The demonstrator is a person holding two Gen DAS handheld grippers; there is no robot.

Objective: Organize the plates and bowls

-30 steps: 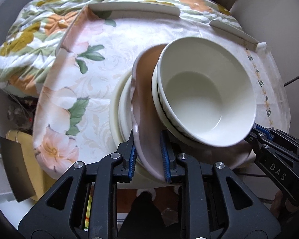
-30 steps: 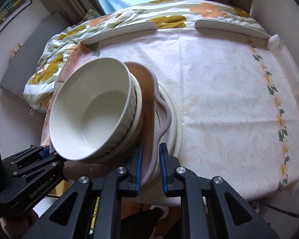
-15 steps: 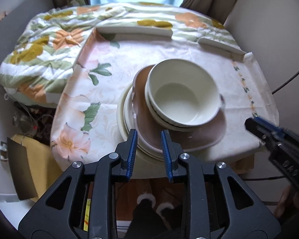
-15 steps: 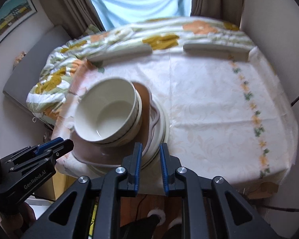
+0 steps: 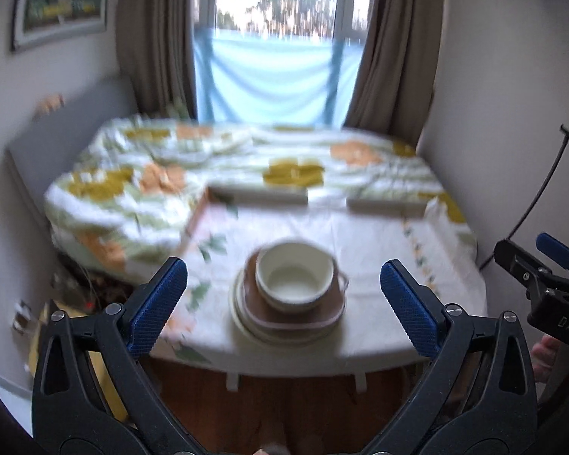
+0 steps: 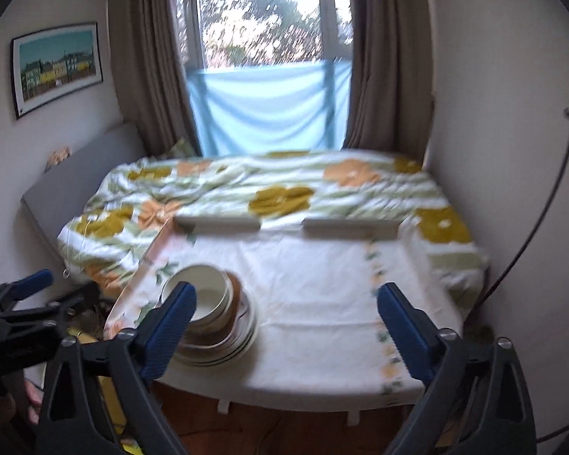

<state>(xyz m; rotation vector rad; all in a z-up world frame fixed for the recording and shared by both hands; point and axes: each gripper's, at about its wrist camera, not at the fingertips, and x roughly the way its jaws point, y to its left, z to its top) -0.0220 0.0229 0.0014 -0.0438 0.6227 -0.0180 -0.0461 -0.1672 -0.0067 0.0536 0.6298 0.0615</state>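
On table, near front edge: stack (image 5: 288, 303) of crockery, all in one pile
Stack top: cream bowl (image 5: 295, 278), upright, nested in a second bowl, only that one's rim peeking out
Stack middle: brown plate (image 5: 324, 313) right under the bowls, squarish with rounded corners
Stack bottom: pale round plates (image 6: 242, 343), several rims showing, exact count hard to tell through the blur
Stack spot: toward left half of table (image 6: 322, 303), right half bare cloth
Cloth: whitish with flower print along left and right sides, draped over table edge
Left gripper (image 5: 283, 305): jaws flung wide apart, just been opening, nothing between the blue pads, stack well beyond them and untouched
Right gripper (image 6: 286, 335): same deal, jaws spread wide, just been opening, nothing pinched; left pad overlaps the stack in right wrist view but not touching it
Each gripper in the other's view: right one at far right edge of left wrist view, left one at far left edge of right wrist view, both held off the table
Far table edge: two pale bars (image 6: 351, 227) lying end to end with a gap between
Beyond table: bed (image 6: 269, 189) with floral quilt, orange and mustard flowers
Back wall: window (image 6: 269, 19) with brown curtains either side, light blue cloth across lower part
Left wall: framed picture (image 6: 58, 68)
Sharpness: left wrist view pretty smeared, right a bit clearer
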